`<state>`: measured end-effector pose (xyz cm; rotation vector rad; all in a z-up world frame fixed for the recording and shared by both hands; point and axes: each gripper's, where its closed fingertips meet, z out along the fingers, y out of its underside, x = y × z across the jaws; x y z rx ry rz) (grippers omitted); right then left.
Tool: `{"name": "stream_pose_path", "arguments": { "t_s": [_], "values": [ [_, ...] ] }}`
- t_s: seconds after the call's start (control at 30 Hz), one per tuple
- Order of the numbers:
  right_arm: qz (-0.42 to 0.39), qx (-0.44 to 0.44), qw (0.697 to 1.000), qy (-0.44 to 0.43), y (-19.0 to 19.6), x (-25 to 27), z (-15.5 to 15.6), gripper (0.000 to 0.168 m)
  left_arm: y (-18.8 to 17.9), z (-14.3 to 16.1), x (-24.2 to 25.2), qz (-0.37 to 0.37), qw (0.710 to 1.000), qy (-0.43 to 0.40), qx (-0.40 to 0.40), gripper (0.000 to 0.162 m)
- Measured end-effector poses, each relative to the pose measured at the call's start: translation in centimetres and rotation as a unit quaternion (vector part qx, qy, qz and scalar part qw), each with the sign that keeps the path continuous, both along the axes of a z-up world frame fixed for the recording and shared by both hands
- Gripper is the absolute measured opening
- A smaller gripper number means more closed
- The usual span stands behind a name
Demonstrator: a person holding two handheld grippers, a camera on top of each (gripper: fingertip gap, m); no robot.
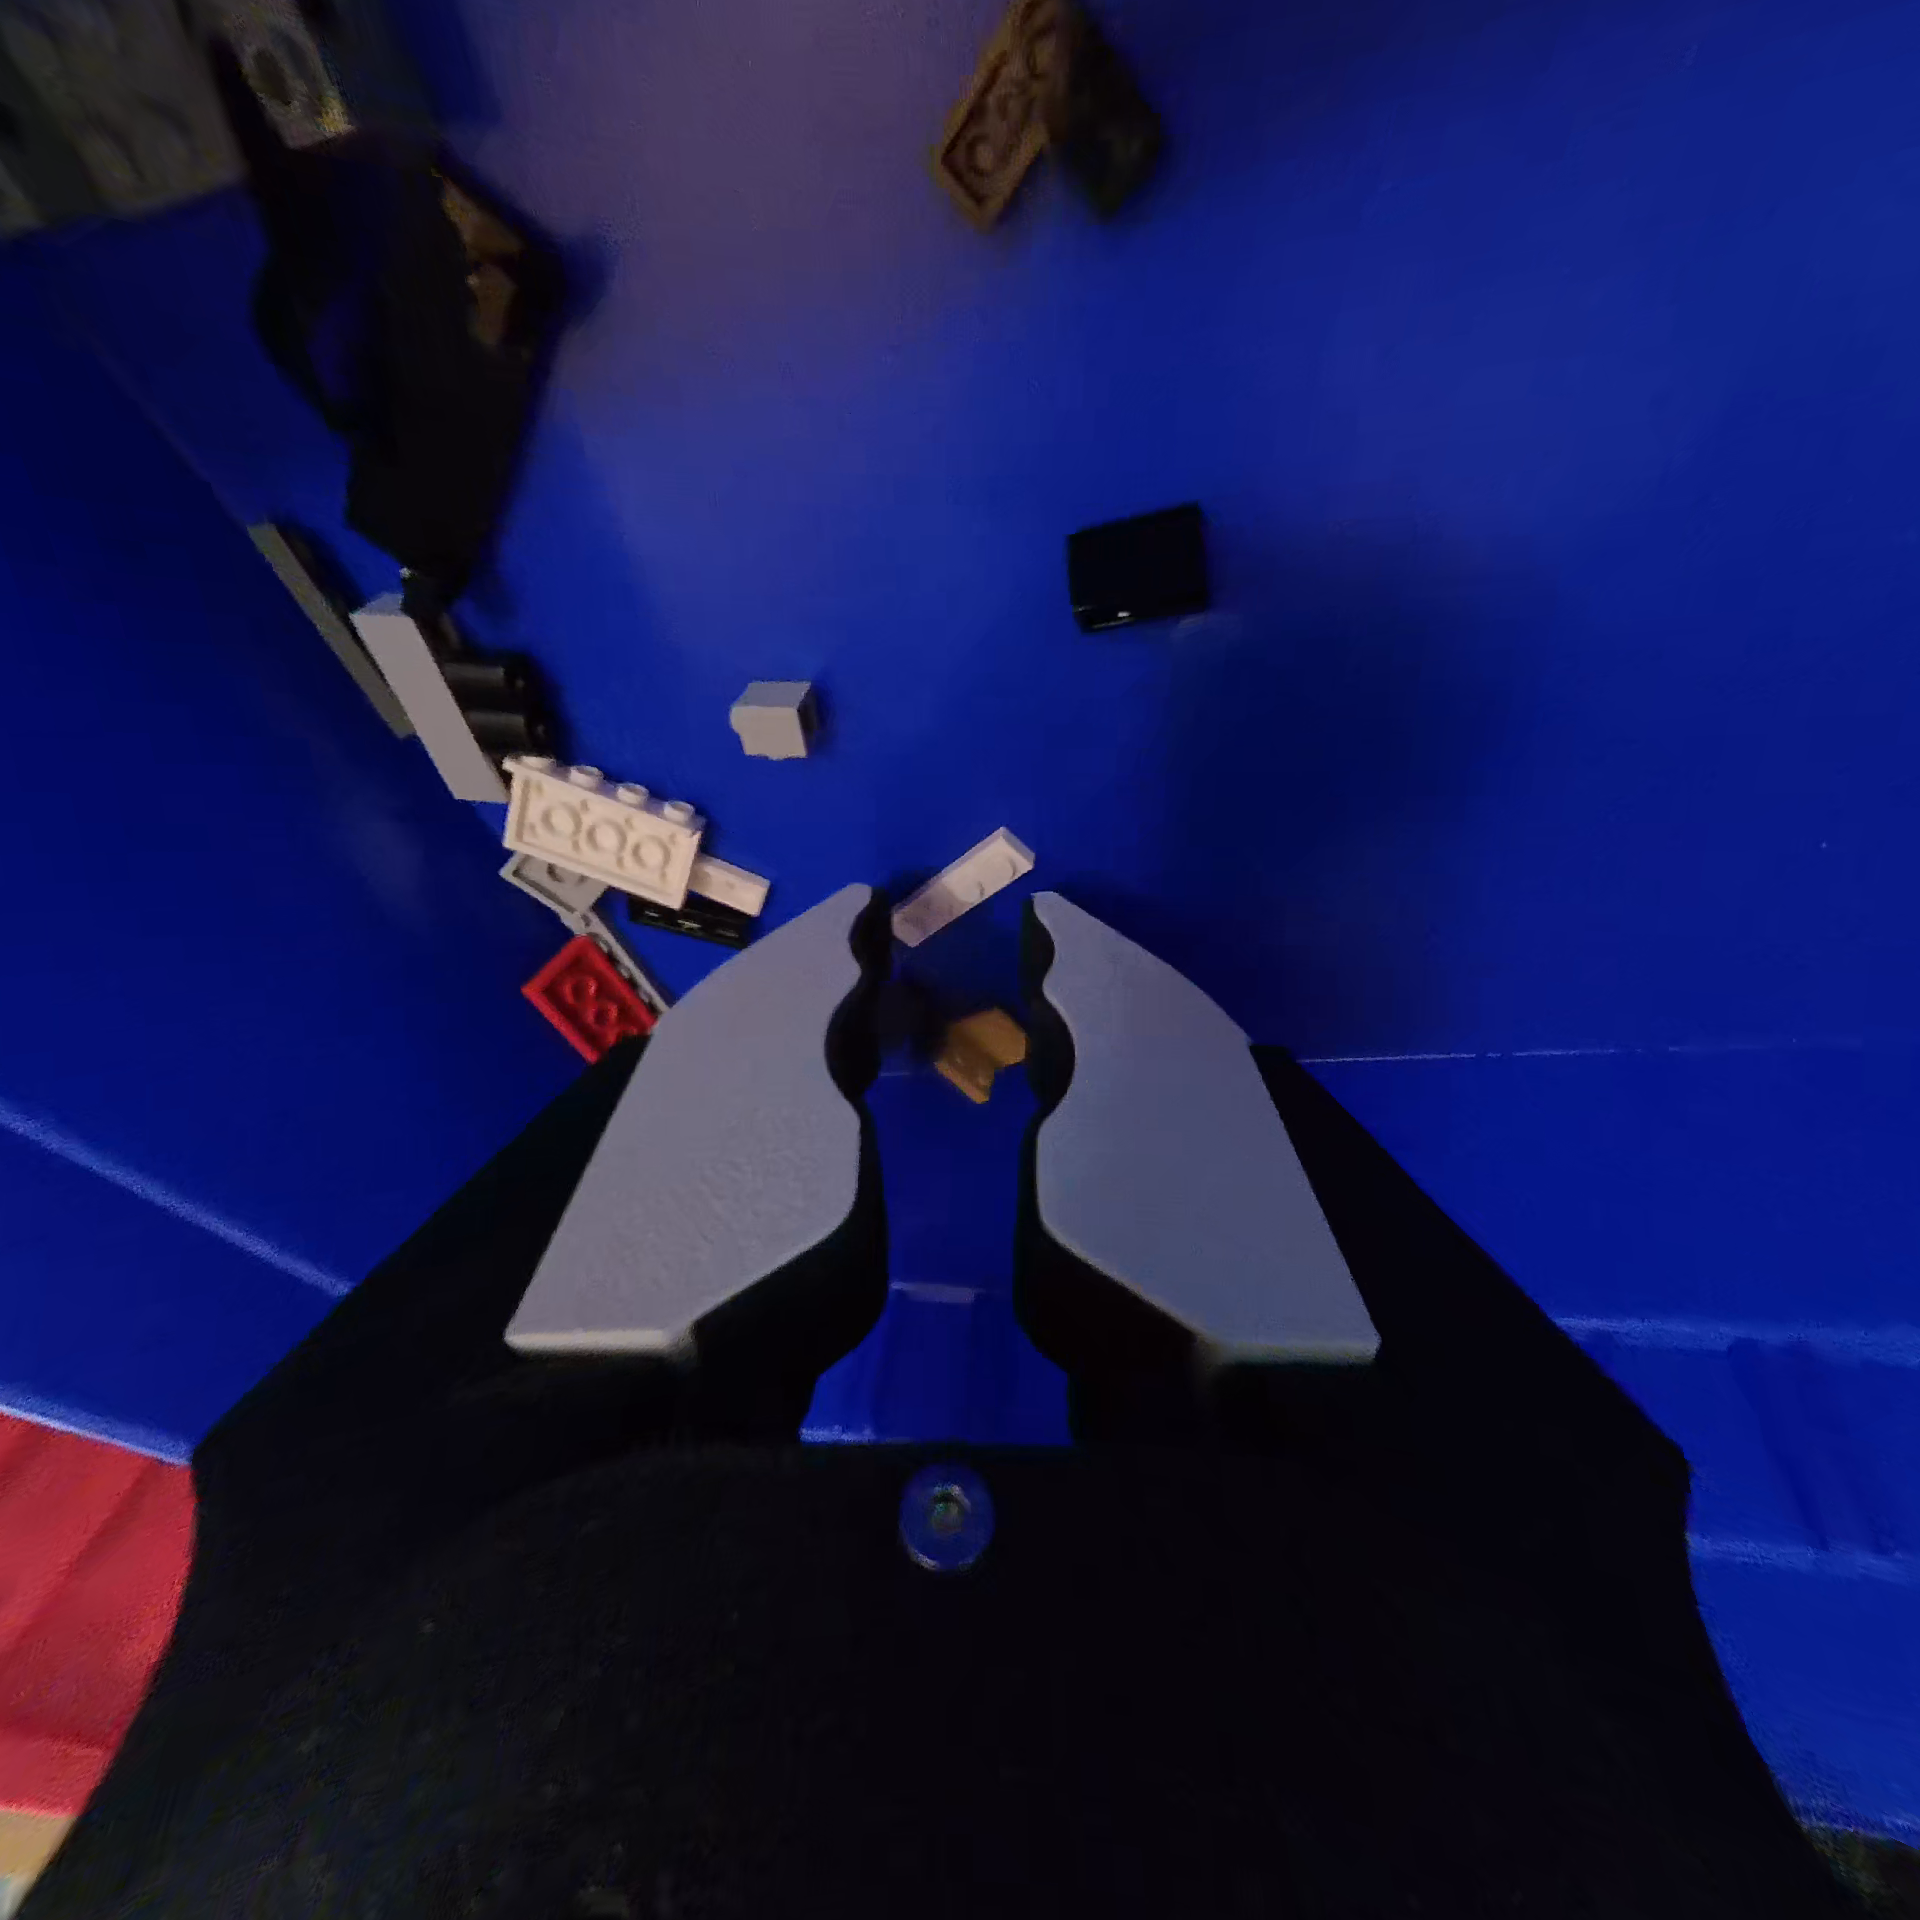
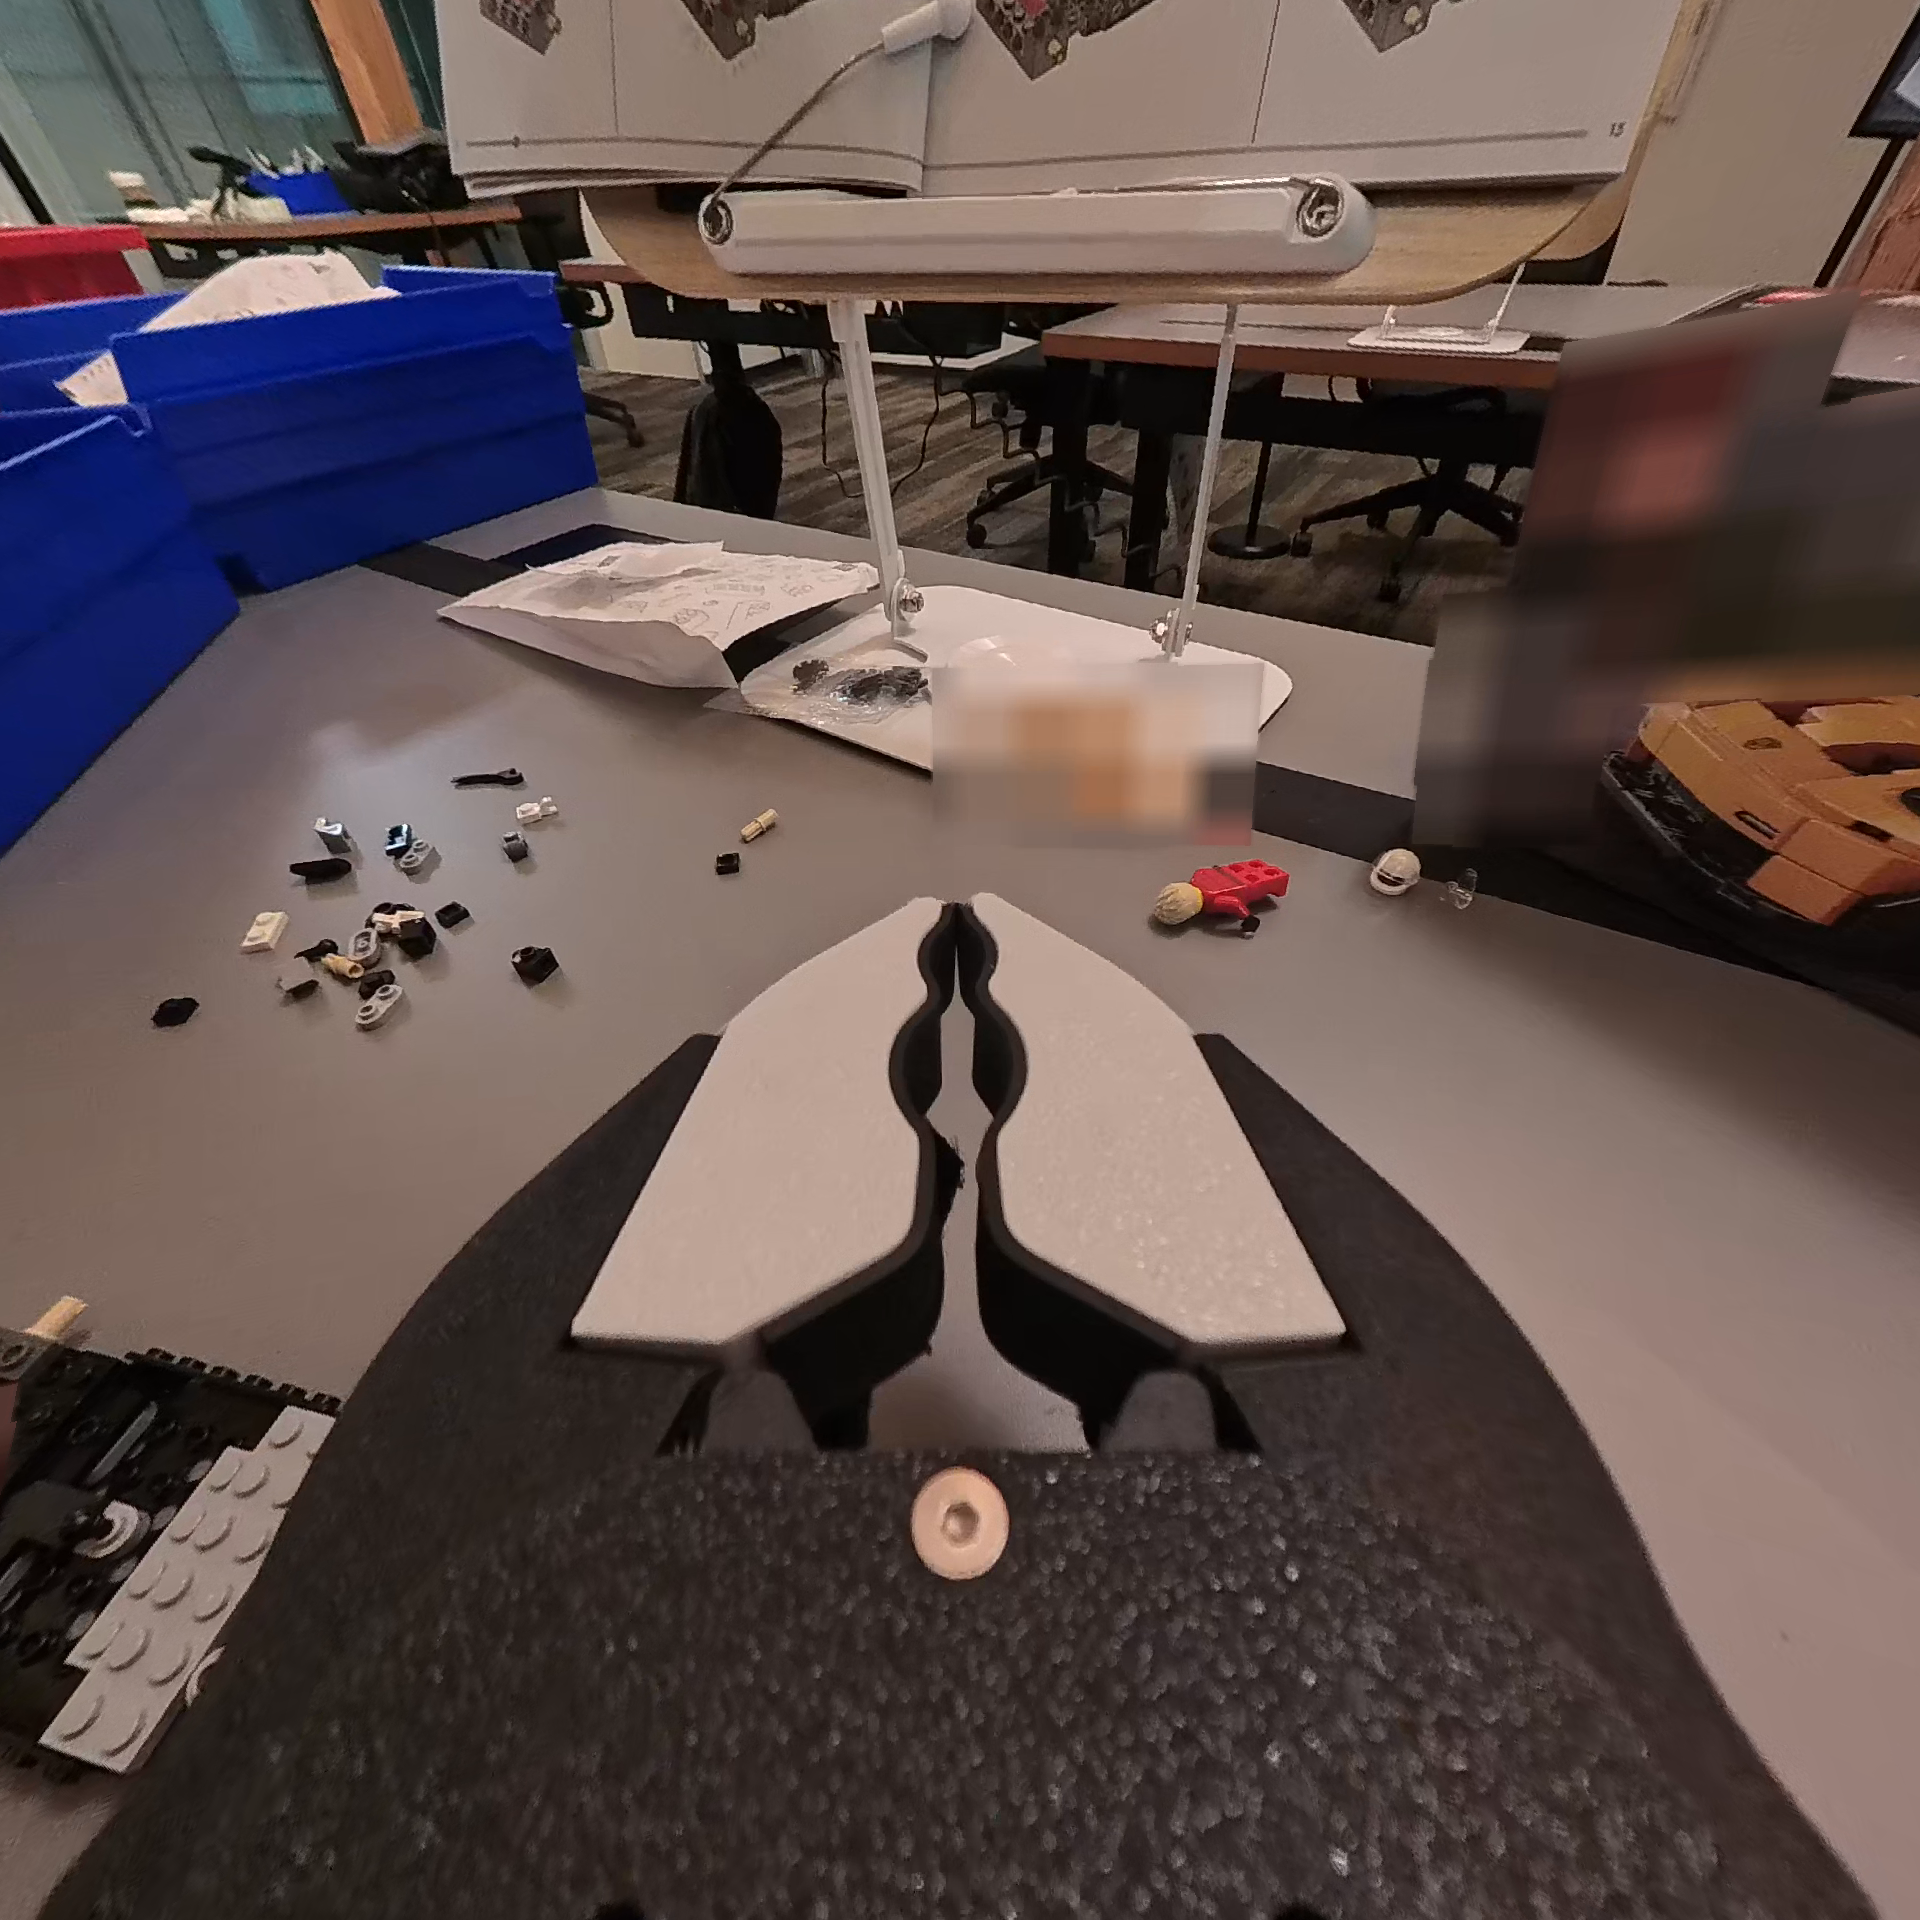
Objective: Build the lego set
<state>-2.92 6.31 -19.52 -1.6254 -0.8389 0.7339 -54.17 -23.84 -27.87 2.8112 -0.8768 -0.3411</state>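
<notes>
left wrist view: left gripper (image 1: 956, 914) gapes wide, pale flat piece (image 1: 964, 886) at twelve o'clock, long axis toward two o'clock.

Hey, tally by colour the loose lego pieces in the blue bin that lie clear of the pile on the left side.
Grey: 2, a small grey block and a flat light grey plate.
Brown or tan: 2, a brown studded plate and a small tan piece.
Black: 2, a glossy black brick and a blurred dark piece.
Total: 6.
</notes>
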Motion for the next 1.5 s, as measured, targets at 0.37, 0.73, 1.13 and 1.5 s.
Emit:
{"name": "stream_pose_path", "arguments": {
  "t_s": [0.37, 0.73, 1.13, 1.5],
  "values": [
    [0.006, 0.0, 1.0, 0.0, -0.2, -0.1, 0.1, 0.0, 1.2, 0.4, 5.5, 0.063, 0.986, -0.15, 0.04, 0.008],
    [0.013, -0.003, 1.0, -0.001, -0.4, -0.3, -0.1, 0.0, 4.4, 5.1, 0.7, 0.132, 0.972, -0.088, 0.174, 0.022],
    [0.017, -0.006, 1.0, -0.005, -0.4, -0.5, -0.3, 0.0, 6.4, 2.1, -4.1, 0.199, 0.962, -0.009, 0.186, 0.027],
    [0.02, -0.009, 1.0, -0.004, -0.4, -0.5, -0.4, 0.0, 7.0, 0.2, -4.1, 0.171, 0.975, -0.036, 0.139, 0.024]
  ]
}}
